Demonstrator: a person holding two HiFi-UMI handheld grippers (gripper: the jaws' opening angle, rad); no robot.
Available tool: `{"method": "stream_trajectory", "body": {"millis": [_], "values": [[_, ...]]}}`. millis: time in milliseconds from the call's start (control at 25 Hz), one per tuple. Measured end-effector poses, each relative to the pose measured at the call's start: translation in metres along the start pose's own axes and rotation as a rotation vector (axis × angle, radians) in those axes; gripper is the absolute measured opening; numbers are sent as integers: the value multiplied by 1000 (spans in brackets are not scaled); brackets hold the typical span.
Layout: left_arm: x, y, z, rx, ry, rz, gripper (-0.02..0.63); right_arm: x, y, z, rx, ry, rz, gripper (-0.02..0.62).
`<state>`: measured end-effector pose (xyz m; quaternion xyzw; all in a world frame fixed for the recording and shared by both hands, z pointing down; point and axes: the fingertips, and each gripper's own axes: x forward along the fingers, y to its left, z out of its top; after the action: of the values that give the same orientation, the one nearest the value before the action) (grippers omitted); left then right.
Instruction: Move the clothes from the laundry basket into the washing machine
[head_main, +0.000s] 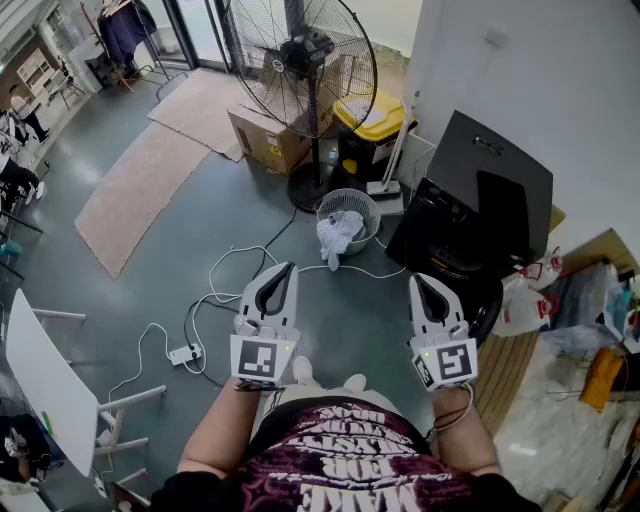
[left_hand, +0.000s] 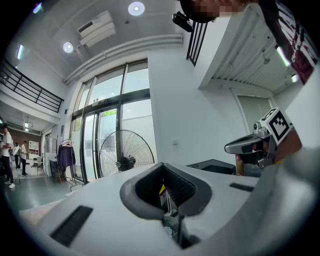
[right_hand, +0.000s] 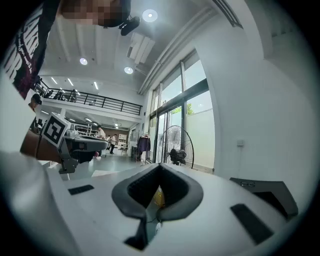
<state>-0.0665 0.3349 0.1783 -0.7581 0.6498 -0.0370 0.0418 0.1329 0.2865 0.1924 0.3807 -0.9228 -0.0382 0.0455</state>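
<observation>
Clothes (head_main: 338, 235), a pale bundle, hang over the rim of the round laundry basket (head_main: 366, 200), which stands on the floor at twelve o'clock from the person. Nothing has been picked up.

At the far left, at nine o'clock, the edge of a white table (head_main: 40, 370) comes into the head view. Beyond it, at about ten o'clock, two tan rugs (head_main: 130, 180) lie on the smooth grey-green floor (head_main: 150, 270). White cables loop across that floor to a power strip (head_main: 183, 353), just left of the left gripper (head_main: 284, 270).

That gripper is held level with its jaws pressed together and nothing between them. Its own view looks past them to tall glass doors and the big pedestal fan (head_main: 300, 60).

The fan stands at twelve o'clock, behind the basket. A cardboard box (head_main: 265, 140) sits at its left and a yellow-lidded bin (head_main: 375, 115) at its right.

The right gripper (head_main: 421, 281) is level too, its jaws closed tight and empty.

At two o'clock, against the white wall, is the black washing machine (head_main: 470, 240) with its lid raised. It is near the basket, at the basket's three o'clock. Further right is a white jug (head_main: 520, 305), then a heap of bags and clutter.
</observation>
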Motion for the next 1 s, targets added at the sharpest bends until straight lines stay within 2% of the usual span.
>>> {"method": "stream_trajectory", "body": {"millis": [720,1000], "values": [[3,-17,9,5,-24,53,5,-7,-22,3,13,-45,20,3],[3,-34,11,-57,-50,26,3,-11,-25,3,15,-74,61,5]]}}
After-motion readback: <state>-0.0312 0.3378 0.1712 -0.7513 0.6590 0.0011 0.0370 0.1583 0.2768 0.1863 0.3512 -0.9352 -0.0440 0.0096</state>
